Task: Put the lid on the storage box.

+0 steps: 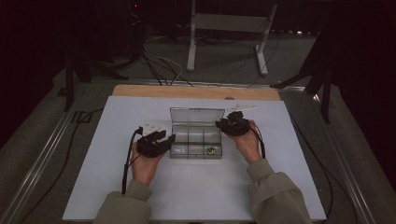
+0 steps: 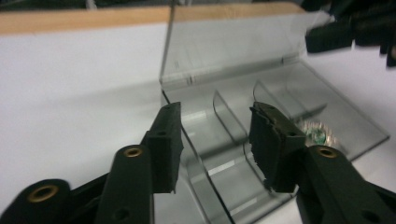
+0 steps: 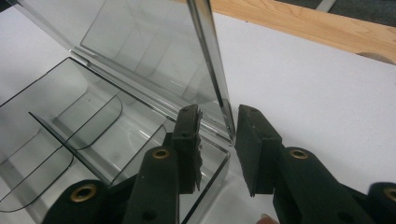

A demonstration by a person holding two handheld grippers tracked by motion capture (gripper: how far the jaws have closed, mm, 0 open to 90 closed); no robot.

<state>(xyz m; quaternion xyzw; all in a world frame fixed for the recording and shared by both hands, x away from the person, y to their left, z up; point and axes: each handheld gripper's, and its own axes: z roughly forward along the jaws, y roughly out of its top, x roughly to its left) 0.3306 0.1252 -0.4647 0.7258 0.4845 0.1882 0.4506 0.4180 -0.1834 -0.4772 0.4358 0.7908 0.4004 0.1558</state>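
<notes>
Clear plastic compartment box (image 1: 196, 140) at the centre of the white surface (image 1: 116, 186), lid (image 1: 196, 115) raised upright. Left tool (image 2: 215, 140): jaws apart, poised over the box's left compartments, gripping nothing. Right tool (image 3: 218, 140): jaws straddling the lid's edge; contact cannot be told. A small green item (image 2: 317, 135) lies in 1 compartment.

You work at a white table (image 1: 196, 196) edged with wood at twelve o'clock. Beyond it, a grey floor (image 1: 224, 60) carries cables (image 1: 159, 65) at eleven and a white frame stand (image 1: 229, 28) at twelve, amid darkness.
</notes>
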